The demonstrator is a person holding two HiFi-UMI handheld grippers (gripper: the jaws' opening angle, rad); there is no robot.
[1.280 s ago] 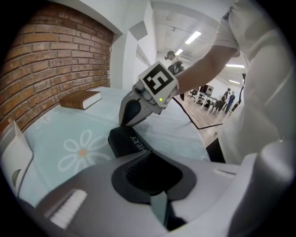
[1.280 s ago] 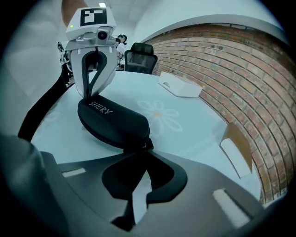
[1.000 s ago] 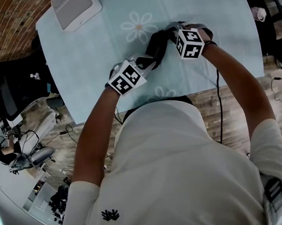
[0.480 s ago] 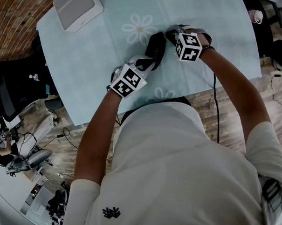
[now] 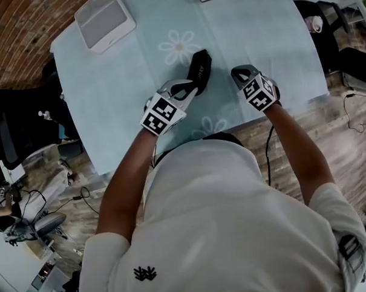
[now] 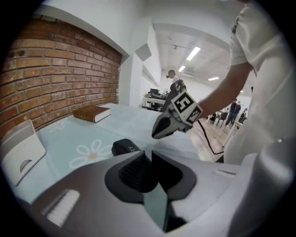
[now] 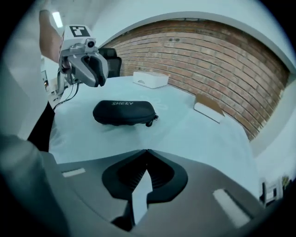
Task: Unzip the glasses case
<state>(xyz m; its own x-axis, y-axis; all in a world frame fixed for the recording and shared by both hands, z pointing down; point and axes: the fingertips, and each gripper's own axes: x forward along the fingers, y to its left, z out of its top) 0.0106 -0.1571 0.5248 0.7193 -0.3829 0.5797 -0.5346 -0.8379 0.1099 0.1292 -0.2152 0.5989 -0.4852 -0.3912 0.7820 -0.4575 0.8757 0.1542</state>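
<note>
Black case (image 7: 124,112) flat on the flowered cloth (image 5: 136,53), between the two grippers and held by neither. Seam closed all along the side that shows in the right gripper view, so zip judged not yet run. Small pull (image 7: 149,123) hanging at the end toward the brick wall. Left gripper (image 6: 149,155) just beside the case's near end, fingers drawn together with nothing between them; contact with the case not clear from any view. Right gripper (image 7: 147,151) off to the side, apart from the case, pointed at its long flank, fingers likewise closed and empty. Step in hand, by judgement: lining up before the grab, unzipping itself not begun. Next move likely calls for parting the left fingers and clamping the body to stop it sliding on the cloth, then opening the right fingers, coming in low at the pull, pinching it and drawing along the seam. Small target, easy to miss.
</note>
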